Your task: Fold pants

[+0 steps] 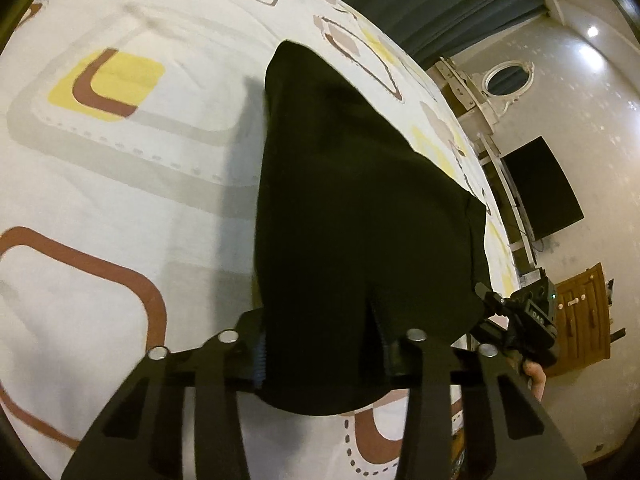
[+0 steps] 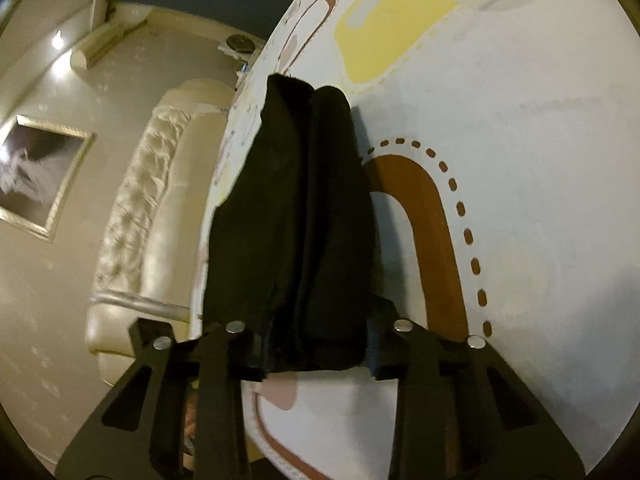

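The black pants (image 1: 352, 208) hang lifted above the patterned bed sheet (image 1: 120, 184), stretched between my two grippers. My left gripper (image 1: 324, 364) is shut on one end of the fabric, which bunches between its fingers. The right gripper shows in the left wrist view (image 1: 520, 320) at the far right, holding the other corner. In the right wrist view my right gripper (image 2: 312, 348) is shut on a thick folded bundle of the pants (image 2: 296, 216), which runs away from it over the sheet (image 2: 520, 160).
The bed edge runs close by on the right in the left wrist view. Beyond it stand a dark TV screen (image 1: 540, 188), a wooden cabinet (image 1: 584, 316) and a curtain. A cream tufted headboard (image 2: 148, 216) lies left of the sheet in the right wrist view.
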Available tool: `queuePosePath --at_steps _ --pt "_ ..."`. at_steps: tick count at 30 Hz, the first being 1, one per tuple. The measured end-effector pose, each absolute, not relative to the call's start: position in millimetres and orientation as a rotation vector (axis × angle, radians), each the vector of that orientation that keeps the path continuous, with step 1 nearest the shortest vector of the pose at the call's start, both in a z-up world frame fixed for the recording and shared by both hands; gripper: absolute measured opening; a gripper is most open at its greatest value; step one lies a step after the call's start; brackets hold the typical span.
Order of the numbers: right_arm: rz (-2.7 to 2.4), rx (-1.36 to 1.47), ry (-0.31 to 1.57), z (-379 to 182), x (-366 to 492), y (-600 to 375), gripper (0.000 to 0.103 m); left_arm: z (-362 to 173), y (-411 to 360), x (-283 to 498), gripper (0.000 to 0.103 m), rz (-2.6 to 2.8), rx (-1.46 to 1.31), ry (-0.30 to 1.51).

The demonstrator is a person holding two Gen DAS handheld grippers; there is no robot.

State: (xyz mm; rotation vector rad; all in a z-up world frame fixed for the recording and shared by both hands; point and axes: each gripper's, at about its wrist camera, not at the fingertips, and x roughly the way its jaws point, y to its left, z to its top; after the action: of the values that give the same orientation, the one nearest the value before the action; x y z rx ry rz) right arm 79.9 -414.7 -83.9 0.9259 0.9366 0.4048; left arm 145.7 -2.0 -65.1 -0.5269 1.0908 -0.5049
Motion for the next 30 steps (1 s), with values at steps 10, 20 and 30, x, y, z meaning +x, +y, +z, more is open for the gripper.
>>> queuePosePath --at_steps 10,20,30 --pt "0.466 0.937 0.958 -76 33 -410 0.030 -52 5 106 0.035 -0.486 -0.499 1.107" --pt "0.458 0.960 0.964 -105 15 -416 0.030 -68 9 98 0.039 -0.496 -0.471 1.074" --pt "0.451 0.968 0.952 -102 10 -416 0.034 -63 -1 86 0.054 -0.468 -0.390 1.044"
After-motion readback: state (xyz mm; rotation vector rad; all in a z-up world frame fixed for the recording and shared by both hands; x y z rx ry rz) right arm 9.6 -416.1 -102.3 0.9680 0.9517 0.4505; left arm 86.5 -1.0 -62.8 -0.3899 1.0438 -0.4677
